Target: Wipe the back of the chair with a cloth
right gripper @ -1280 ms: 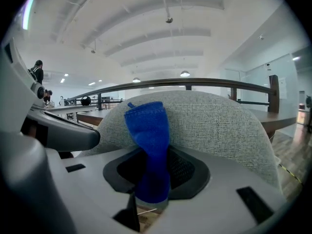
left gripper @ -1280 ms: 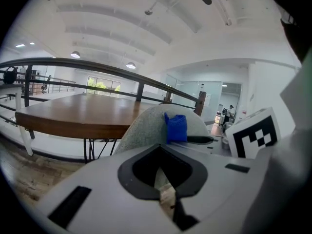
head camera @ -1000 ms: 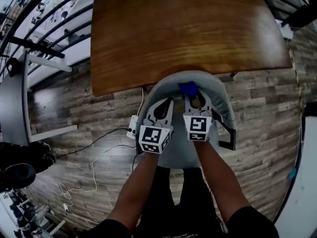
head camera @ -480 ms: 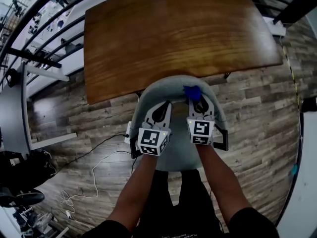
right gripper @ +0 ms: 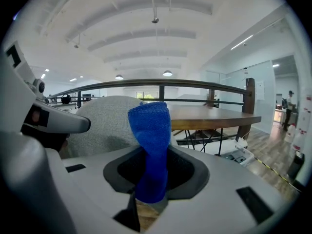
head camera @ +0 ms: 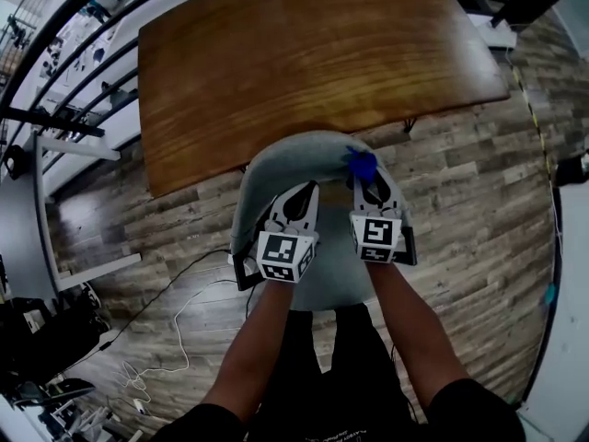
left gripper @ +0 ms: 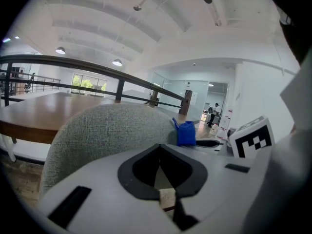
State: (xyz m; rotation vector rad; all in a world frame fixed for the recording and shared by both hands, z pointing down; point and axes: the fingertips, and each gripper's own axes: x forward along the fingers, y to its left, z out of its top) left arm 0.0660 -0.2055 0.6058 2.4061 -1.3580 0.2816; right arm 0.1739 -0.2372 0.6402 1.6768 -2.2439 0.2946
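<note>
The grey fabric chair stands pushed up to the wooden table, its curved back towards me. My right gripper is shut on a blue cloth, which sits at the right part of the back's top rim. In the right gripper view the cloth sticks up out of that gripper, with the chair back to its left. My left gripper hovers over the middle of the chair back, shut with nothing in it. In the left gripper view that gripper points at the chair back, with the cloth to its right.
Black armrests flank the chair. A white power strip and loose cables lie on the wood floor at the left. A dark railing runs behind the table. My legs are just below the seat.
Both grippers and the cloth have slid to the right along the top of the chair back, from about its middle towards its right side. The jaws' states are unchanged.
</note>
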